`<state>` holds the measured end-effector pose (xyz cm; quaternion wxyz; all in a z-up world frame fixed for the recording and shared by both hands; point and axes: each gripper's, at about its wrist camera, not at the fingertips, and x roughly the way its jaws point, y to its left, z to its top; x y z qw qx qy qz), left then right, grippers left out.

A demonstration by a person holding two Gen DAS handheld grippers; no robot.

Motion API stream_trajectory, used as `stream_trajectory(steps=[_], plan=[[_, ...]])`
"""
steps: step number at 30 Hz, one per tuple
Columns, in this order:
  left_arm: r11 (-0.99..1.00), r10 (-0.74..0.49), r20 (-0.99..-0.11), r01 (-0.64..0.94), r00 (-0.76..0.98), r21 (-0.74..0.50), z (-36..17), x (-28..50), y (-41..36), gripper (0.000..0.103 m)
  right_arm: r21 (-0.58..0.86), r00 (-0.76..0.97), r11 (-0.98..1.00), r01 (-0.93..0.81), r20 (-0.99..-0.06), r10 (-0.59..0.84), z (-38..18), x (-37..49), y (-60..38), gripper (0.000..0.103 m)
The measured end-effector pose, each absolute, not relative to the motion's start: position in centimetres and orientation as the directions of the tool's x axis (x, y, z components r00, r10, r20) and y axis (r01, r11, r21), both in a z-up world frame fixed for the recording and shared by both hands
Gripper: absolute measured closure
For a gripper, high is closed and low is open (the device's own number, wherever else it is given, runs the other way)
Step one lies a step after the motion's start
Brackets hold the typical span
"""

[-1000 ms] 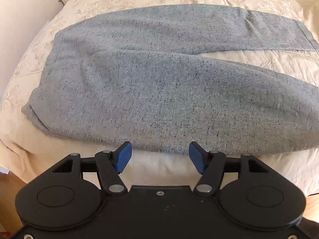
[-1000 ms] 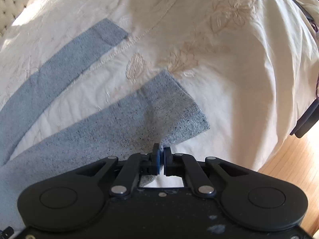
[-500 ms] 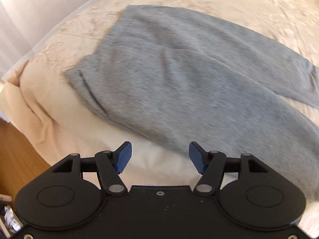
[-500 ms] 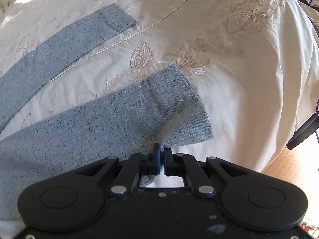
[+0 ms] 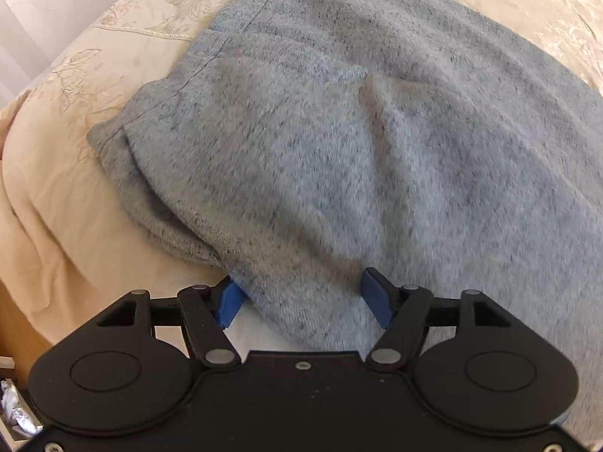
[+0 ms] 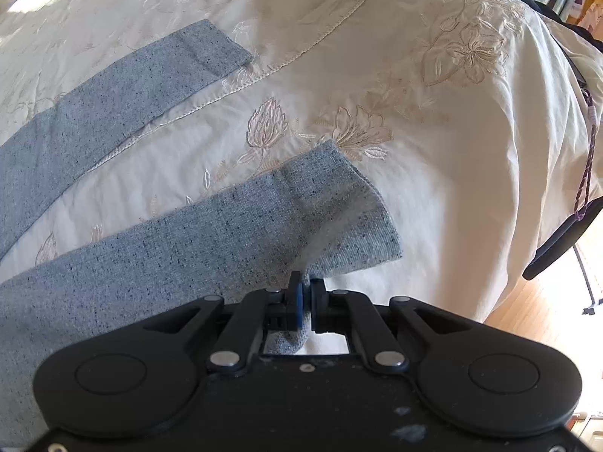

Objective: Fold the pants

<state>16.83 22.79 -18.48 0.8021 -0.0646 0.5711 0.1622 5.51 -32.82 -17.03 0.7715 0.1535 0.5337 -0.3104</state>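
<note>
Since the earlier frames, the grey pants [image 5: 339, 143] had come to fill most of the left wrist view, where before both legs were seen laid out at a distance; the waist end was now brought right up to the left tongs [image 5: 301, 297], with cloth lying between the blue pads [image 5: 228, 303]. Those tongs were spread wide and were opening further, and no pressing of the pads on the cloth could be made out. In the right wrist view little had changed: the hem of the nearer leg [image 6: 339, 211] was seen slightly lifted and creased, as it had been.

The pants were laid on a bed covered by a cream embroidered bedspread [image 6: 433, 113], the waist near one edge of the bed and the two legs spread apart, the farther leg [image 6: 113, 90] flat and well apart from the nearer one. A wooden floor [image 6: 546, 301] was seen beyond the bed's edge, and a pale wall [image 5: 56, 7] behind the waist end.

The right tongs [image 6: 305, 293] were pointed steeply down and were clamped together on the corner of the nearer leg's hem, a fold of cloth being pinched between the pads. The left tongs were likewise angled steeply down over the waist.
</note>
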Motion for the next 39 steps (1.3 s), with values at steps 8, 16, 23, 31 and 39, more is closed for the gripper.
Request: stream_trajectory(steps=[8,16,23,31,39], plan=[[0.933,0.155,-0.936,-0.359,0.316,0.033,-18.1,16.6,23.9,0.06,-0.103,0.235,0.733,0.672,-0.909,-0.343,-15.8,6.2,-31.9,0.099],[0.927,0.027,-0.943,-0.361,0.331,-0.1,-16.9,15.4,26.4,0.062,-0.06,0.263,0.709,0.702,-0.904,-0.337,-13.8,6.5,-32.0,0.099],[0.941,0.034,-0.953,-0.331,0.3,-0.07,-17.9,16.9,25.7,0.077,-0.033,0.283,0.709,0.704,-0.903,-0.323,-12.6,7.5,-31.5,0.099],[0.897,-0.023,-0.933,-0.404,0.36,-0.178,-11.0,18.9,27.3,0.088,0.012,0.328,0.71,0.704,-0.892,-0.311,-9.2,9.0,-31.8,0.099],[0.899,-0.035,-0.89,-0.375,0.455,-0.227,-6.0,22.4,27.8,0.089,0.121,0.423,0.66,0.742,-0.848,-0.32,-5.1,11.2,-33.1,0.099]])
